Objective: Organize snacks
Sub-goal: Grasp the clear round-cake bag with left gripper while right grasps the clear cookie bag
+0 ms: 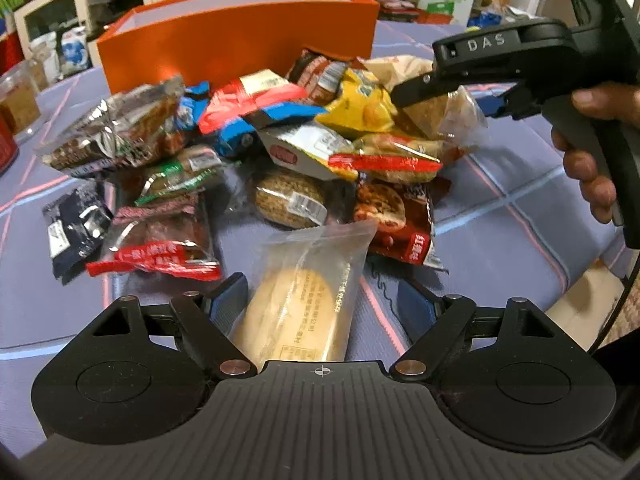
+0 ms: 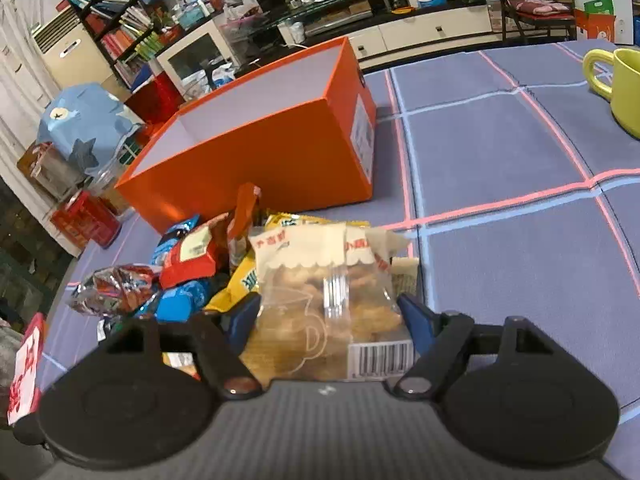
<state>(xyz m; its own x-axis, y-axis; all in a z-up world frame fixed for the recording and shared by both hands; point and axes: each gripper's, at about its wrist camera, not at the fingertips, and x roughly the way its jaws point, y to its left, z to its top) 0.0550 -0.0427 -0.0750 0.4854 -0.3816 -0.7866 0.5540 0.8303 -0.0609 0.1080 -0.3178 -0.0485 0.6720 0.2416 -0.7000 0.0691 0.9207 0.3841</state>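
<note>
A heap of wrapped snacks (image 1: 256, 132) lies on the checked tablecloth in front of an open orange box (image 1: 240, 40). My left gripper (image 1: 322, 304) is open and straddles a clear packet with a pale bun (image 1: 296, 312). Its left pad is at the wrapper's edge, while cloth shows between the wrapper and the right pad. My right gripper (image 2: 330, 316) is shut on a clear packet of brown biscuits (image 2: 328, 300) at the heap's right end, a pad on each side. In the left wrist view that gripper (image 1: 444, 100), in a person's hand (image 1: 588, 168), holds the same packet (image 1: 440, 116).
The orange box (image 2: 256, 152) stands behind the heap, its inside out of sight. A yellow-green mug (image 2: 620, 84) sits at the far right of the table. A clear container (image 1: 16, 100) stands at the left edge. Shelves and cabinets fill the room beyond.
</note>
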